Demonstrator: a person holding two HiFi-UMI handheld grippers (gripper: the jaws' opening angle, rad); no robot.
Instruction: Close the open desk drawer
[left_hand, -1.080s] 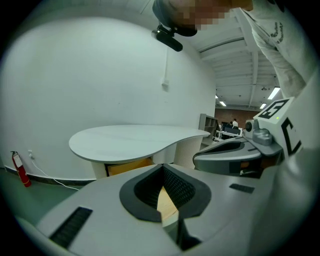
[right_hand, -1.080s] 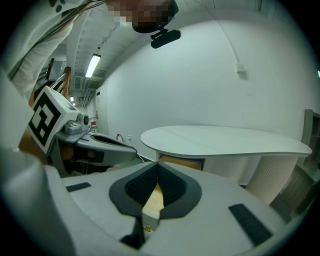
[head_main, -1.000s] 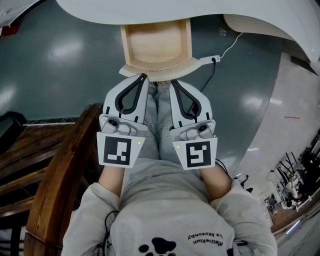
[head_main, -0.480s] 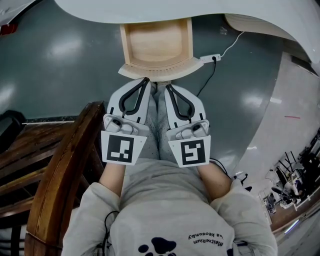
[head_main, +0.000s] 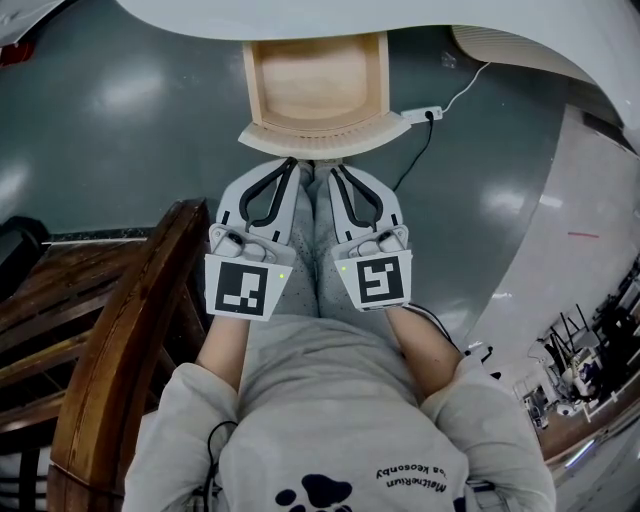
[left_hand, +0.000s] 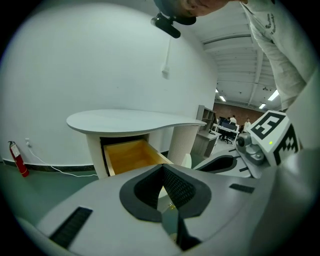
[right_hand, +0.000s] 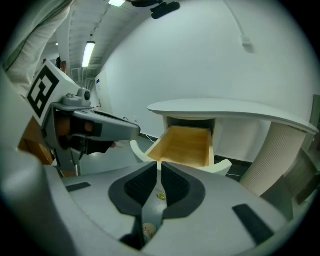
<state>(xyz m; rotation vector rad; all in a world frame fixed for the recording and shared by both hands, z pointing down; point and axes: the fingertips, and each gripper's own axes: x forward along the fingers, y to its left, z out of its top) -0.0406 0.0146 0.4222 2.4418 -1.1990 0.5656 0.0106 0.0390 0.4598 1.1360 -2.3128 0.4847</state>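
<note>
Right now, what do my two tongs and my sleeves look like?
The left tongs and the right tongs are pale grey shells with black ribbed pads that outline a teardrop loop. Each carries a cube with a black-and-white square marker and a small green light. The sleeves are light grey sweatshirt fabric.

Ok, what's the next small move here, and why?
Probably ease the left gripper and right gripper, both shut and empty, forward onto the front panel: the drawer stands pulled out from the desk, tips apparently just short of it.
</note>
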